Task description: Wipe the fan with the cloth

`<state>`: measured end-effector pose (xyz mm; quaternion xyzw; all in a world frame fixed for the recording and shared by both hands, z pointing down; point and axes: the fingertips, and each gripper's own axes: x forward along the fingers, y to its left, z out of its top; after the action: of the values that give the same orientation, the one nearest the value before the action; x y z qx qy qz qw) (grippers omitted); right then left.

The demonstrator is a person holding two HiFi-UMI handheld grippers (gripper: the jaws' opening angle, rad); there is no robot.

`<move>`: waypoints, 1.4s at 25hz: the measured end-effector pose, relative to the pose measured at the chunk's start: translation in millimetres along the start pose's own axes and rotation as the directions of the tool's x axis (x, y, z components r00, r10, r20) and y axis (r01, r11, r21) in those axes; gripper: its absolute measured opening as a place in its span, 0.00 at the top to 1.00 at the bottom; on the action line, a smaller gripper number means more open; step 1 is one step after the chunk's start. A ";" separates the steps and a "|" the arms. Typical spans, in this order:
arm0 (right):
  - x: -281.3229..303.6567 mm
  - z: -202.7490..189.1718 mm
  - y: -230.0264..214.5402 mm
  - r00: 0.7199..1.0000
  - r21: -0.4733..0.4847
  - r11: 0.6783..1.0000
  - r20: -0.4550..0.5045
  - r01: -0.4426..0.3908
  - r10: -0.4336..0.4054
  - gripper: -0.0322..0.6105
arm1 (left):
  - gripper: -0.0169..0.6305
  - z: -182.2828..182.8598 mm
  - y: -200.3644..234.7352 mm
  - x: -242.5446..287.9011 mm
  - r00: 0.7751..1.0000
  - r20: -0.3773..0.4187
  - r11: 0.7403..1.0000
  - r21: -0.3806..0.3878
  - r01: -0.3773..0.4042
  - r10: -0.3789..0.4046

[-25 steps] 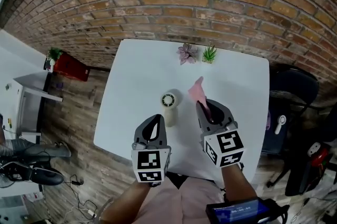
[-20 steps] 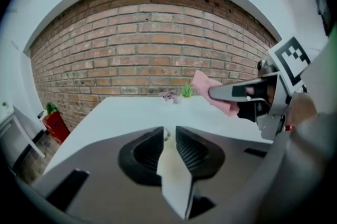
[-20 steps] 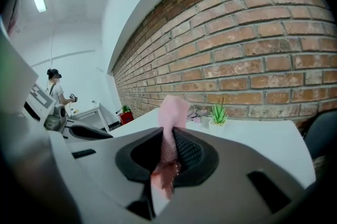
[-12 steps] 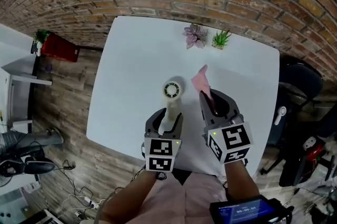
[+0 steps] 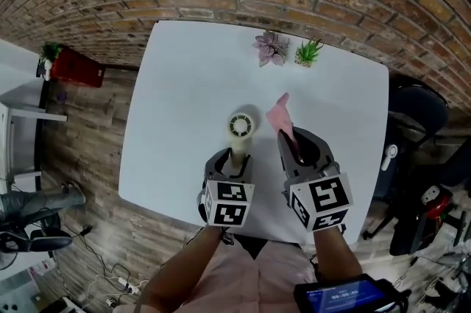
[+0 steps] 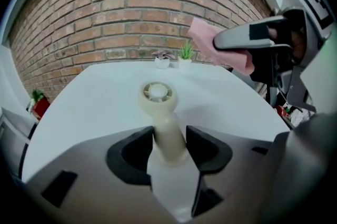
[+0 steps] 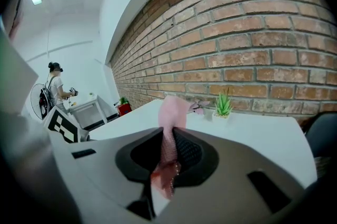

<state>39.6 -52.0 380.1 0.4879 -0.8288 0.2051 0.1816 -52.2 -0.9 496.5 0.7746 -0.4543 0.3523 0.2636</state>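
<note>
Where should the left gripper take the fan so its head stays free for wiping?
On the slim handle, well back from the head, coming in from the handle's near end. The left gripper straddles it, jaws opening, a pad on each side. That leaves the round head at the far end clear for the pink cloth clamped in the right gripper.

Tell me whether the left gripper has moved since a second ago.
Yes: the left gripper moved toward the fan; its opening jaws now straddle the handle.
</note>
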 end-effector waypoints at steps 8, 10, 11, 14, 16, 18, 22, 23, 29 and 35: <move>-2.2 -1.8 1.1 1.000 -0.009 1.000 -0.014 0.002 -0.002 0.89 | 0.68 1.8 7.5 -2.3 0.999 -0.007 0.989 0.140 0.042 -0.041; -1.5 -5.2 1.0 1.000 -0.011 1.000 -0.025 -0.001 0.001 0.88 | 0.68 0.9 9.9 -2.0 0.997 -0.022 0.985 0.158 0.072 -0.069; -0.8 -7.8 1.4 0.999 -0.012 1.000 -0.033 -0.005 0.005 0.89 | 0.68 0.2 11.2 -1.6 0.996 -0.032 0.984 0.154 0.090 -0.086; 4.0 -21.6 7.5 0.996 -0.020 0.999 -0.081 -0.040 0.039 0.88 | 0.68 -0.3 13.9 -0.3 0.991 -0.059 0.983 0.132 0.128 -0.121; 7.8 -36.2 15.6 0.988 -0.035 0.996 -0.139 -0.079 0.073 0.89 | 0.69 0.2 14.4 -1.0 0.990 -0.071 0.982 0.135 0.131 -0.122; 9.6 -52.4 24.3 0.972 -0.047 0.992 -0.207 -0.121 0.109 0.89 | 0.69 0.5 14.7 -1.6 0.990 -0.073 0.983 0.132 0.130 -0.121; 8.1 -82.8 36.6 0.929 -0.032 0.979 -0.325 -0.200 0.179 0.89 | 0.69 -1.0 15.3 -0.8 0.989 -0.081 0.983 0.125 0.137 -0.127; 7.6 -89.3 39.0 0.916 -0.029 0.975 -0.349 -0.219 0.195 0.89 | 0.69 -1.1 15.3 -0.8 0.988 -0.083 0.982 0.124 0.139 -0.129; 11.0 -111.6 54.3 0.847 -0.008 0.945 -0.446 -0.328 0.290 0.89 | 0.69 0.3 15.6 -1.0 0.988 -0.088 0.982 0.129 0.141 -0.130; 27.0 -110.5 55.7 0.838 0.026 0.943 -0.450 -0.332 0.308 0.89 | 0.69 -0.6 14.0 -1.5 0.984 -0.106 0.977 0.143 0.157 -0.143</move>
<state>-10.8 9.9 478.6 0.2770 -0.8393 0.3173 0.3437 -65.3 -5.9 496.9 0.8068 -0.3535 0.4012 0.2513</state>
